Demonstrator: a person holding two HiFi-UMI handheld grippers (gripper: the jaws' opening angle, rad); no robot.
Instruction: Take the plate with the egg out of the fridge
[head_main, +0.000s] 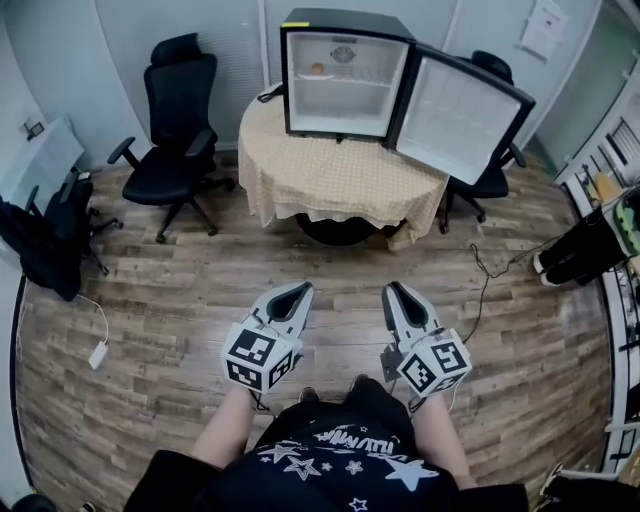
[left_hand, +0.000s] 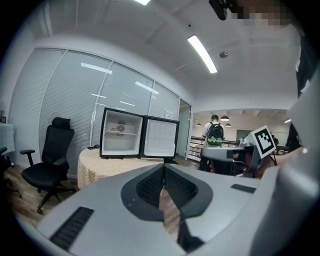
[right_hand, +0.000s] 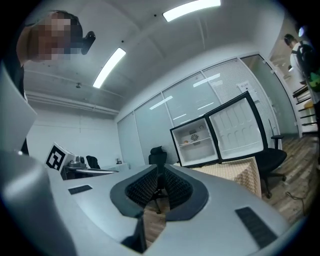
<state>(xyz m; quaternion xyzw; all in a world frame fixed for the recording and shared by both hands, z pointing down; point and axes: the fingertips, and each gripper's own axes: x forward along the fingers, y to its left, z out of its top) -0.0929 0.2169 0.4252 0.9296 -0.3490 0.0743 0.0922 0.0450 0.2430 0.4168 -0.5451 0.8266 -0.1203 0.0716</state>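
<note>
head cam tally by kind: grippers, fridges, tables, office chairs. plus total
Grippers: 2 (left gripper, right gripper)
Fridge: 1
Table: 1
Black office chairs: 3
Total: 7
</note>
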